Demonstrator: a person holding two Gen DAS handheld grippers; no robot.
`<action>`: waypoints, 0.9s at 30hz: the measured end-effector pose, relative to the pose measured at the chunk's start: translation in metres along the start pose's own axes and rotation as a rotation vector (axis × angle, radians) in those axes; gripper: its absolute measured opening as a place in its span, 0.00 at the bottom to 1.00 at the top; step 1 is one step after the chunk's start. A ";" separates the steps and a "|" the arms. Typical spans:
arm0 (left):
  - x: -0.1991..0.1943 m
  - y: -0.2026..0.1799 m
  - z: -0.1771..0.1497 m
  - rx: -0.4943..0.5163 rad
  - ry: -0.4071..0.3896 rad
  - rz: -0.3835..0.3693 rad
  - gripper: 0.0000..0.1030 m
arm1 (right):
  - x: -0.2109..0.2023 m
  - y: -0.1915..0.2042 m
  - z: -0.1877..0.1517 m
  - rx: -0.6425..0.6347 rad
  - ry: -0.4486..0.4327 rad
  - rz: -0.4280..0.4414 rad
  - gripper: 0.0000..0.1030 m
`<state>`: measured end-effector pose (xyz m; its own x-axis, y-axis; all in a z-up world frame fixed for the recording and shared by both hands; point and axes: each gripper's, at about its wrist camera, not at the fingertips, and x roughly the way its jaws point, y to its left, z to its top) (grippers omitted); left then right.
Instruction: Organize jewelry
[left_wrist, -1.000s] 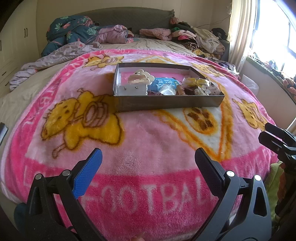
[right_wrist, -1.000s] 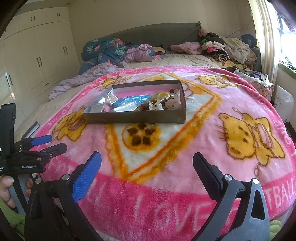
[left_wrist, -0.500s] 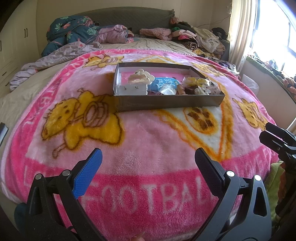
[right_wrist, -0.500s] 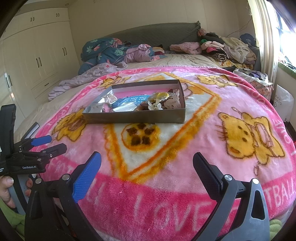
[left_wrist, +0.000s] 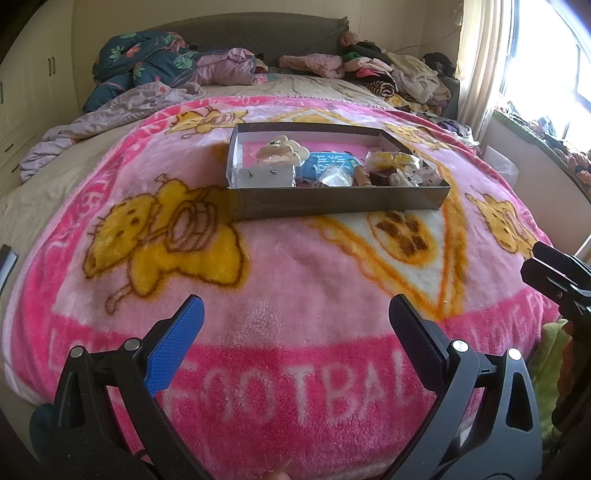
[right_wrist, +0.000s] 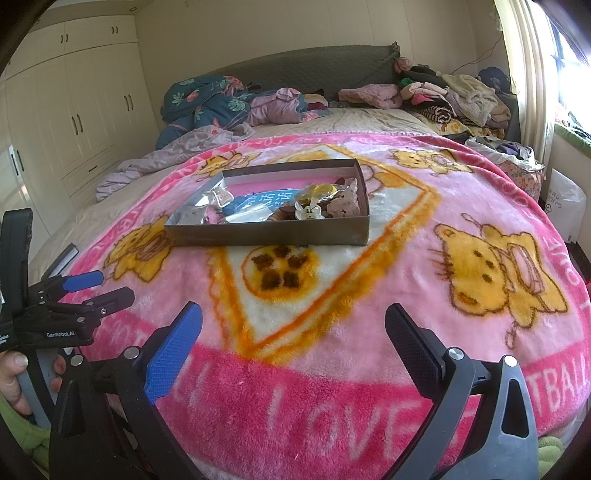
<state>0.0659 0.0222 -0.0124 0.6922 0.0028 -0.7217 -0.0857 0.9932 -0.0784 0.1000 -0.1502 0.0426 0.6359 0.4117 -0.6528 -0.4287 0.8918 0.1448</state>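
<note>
A shallow dark cardboard box (left_wrist: 332, 201) (right_wrist: 266, 236) lies on the pink blanket in the middle of the bed. Inside it are a small white jewelry case (left_wrist: 266, 173), a blue card (left_wrist: 328, 162) (right_wrist: 258, 199), clear bags and a heap of small trinkets (left_wrist: 399, 170) (right_wrist: 325, 203). My left gripper (left_wrist: 295, 321) hovers open over the blanket's near edge, well short of the box, nothing between its fingers. My right gripper (right_wrist: 293, 325) is likewise open and empty, at the near edge to the right. The left gripper (right_wrist: 99, 288) also shows at the left of the right wrist view.
The pink cartoon blanket (left_wrist: 295, 266) covers the bed. Crumpled bedding (left_wrist: 155, 70) and piled clothes (left_wrist: 399, 74) lie at the headboard. White wardrobes (right_wrist: 74, 122) stand left, a bright window (left_wrist: 546, 62) right. A hand (right_wrist: 14, 384) holds the left gripper's handle.
</note>
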 end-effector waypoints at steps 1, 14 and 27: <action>0.000 0.000 0.000 0.000 0.000 0.000 0.91 | 0.000 0.000 0.000 -0.001 0.000 0.000 0.96; 0.000 0.000 0.000 0.001 0.001 -0.007 0.91 | 0.000 -0.002 0.000 0.004 0.001 -0.003 0.96; 0.021 0.051 0.021 -0.122 0.021 0.100 0.91 | 0.018 -0.048 0.010 0.099 0.022 -0.086 0.96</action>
<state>0.0909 0.0754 -0.0168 0.6607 0.0973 -0.7443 -0.2409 0.9666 -0.0875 0.1387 -0.1835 0.0315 0.6526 0.3300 -0.6821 -0.3076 0.9380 0.1596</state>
